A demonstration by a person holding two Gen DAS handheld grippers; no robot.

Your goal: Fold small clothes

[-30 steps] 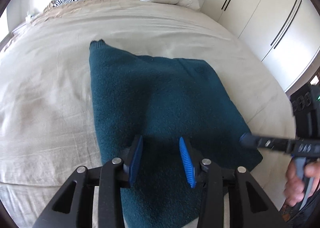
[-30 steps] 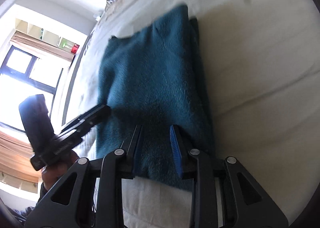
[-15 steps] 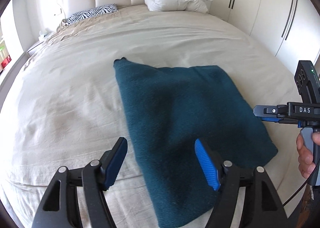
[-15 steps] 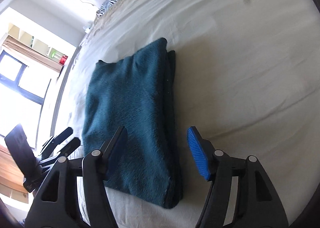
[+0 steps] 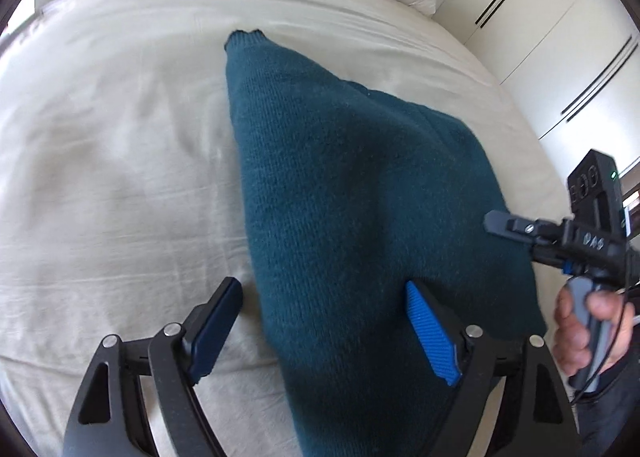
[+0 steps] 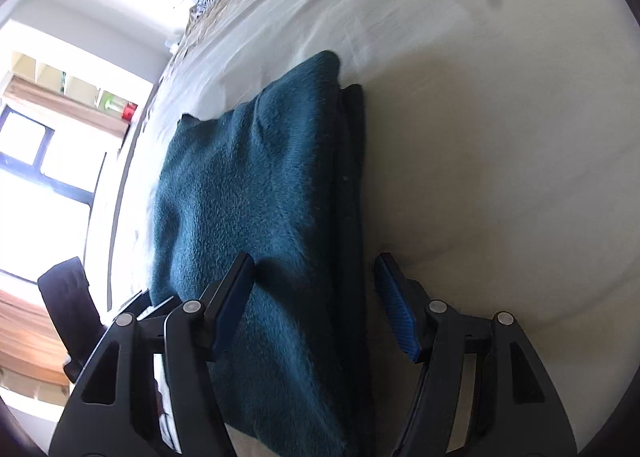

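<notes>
While both of your tongs stand open over the teal sweater, nothing is gripped. The left gripper has just been opening and its jaws now sit wide: the dark left finger is over bare sheet at lower left of the left wrist view, the blue pad over the knit, with the sweater's left edge between them but not pinched. The right gripper has also just been opening; in the right wrist view its jaws straddle the sweater's stacked right edge at lower centre, and no pad presses on it.

The sweater lies folded on the bed, running from the bottom centre up towards the middle of the frame, a ribbed cuff poking out at its far upper-left corner.

From here I judge the main risk is catching the sheet along with the knit, since one finger of each gripper hangs over bedding. Closing on only the top layer at the right edge could also peel the fold apart. That stray cuff may drag out if you lift unevenly.
</notes>
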